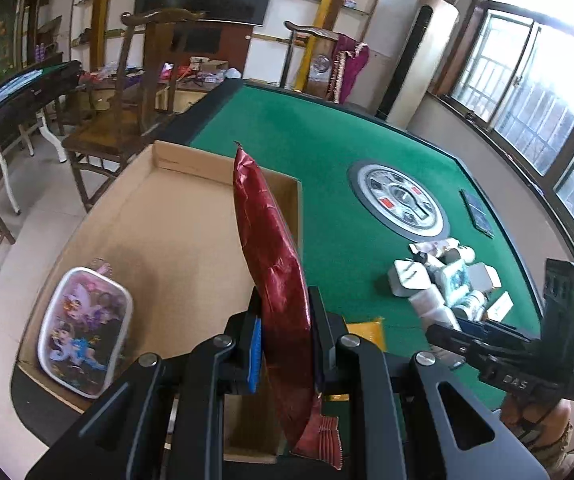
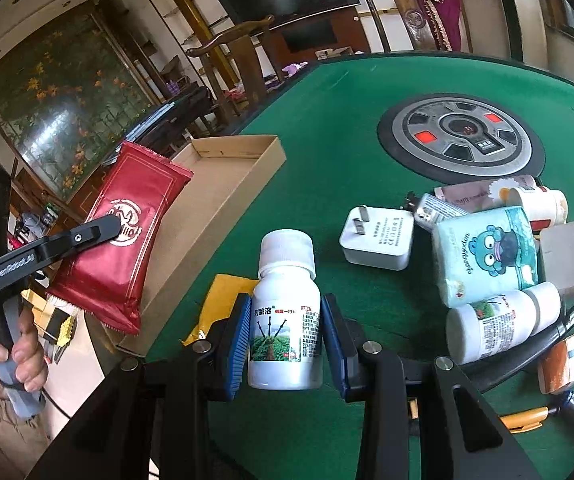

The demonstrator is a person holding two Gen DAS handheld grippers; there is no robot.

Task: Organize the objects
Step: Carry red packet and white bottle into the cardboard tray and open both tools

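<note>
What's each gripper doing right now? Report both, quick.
Left gripper: closed on the red foil packet, held over the cardboard box.
Right gripper: closed on the white bottle, upright above the green table.

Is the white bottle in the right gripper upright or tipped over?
Upright. The white bottle stands cap-up between the right gripper's blue pads, label reading level.

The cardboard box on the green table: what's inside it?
In the cardboard box, one cartoon-printed pouch lies near its corner. The red packet and the left gripper holding it cover part of the floor.
</note>
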